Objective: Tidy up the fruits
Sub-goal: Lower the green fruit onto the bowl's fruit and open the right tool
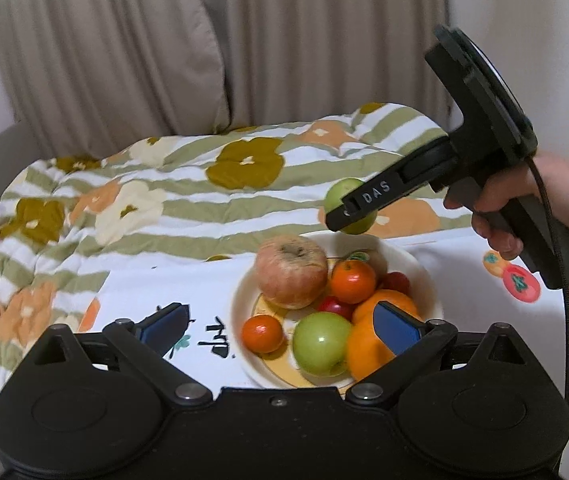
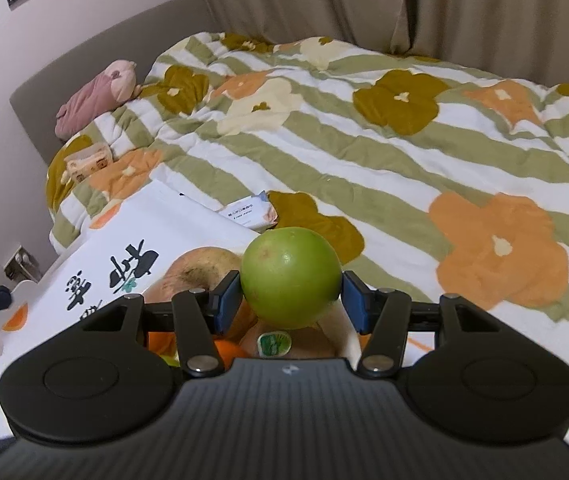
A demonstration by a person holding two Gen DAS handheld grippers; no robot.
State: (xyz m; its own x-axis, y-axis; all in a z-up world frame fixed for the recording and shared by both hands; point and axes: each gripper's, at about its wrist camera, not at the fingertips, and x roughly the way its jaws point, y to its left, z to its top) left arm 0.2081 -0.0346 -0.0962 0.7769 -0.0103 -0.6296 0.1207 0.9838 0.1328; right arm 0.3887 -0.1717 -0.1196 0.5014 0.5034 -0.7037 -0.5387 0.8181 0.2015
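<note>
1. Right gripper [image 2: 291, 295] fingers clamped on a green apple [image 2: 291, 278], held above the far rim of the plate [image 1: 420, 272].
2. Left gripper [image 1: 280, 326] fingers spread wide, nothing between them, hovering over the plate's near side.
3. On the plate: red apple [image 1: 291, 270], second green apple [image 1: 321, 343], orange [image 1: 368, 344], tangerines [image 1: 353, 281].
4. Plate sits on a white printed cloth [image 1: 156, 284], beside the bed's floral quilt [image 1: 164, 188].

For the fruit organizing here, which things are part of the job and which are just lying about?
Part of the job: green fruit in the right gripper; plate with russet apple, oranges, green apple; open left gripper.

Lying about: floral quilt, pink plush toy, tissue packs.
</note>
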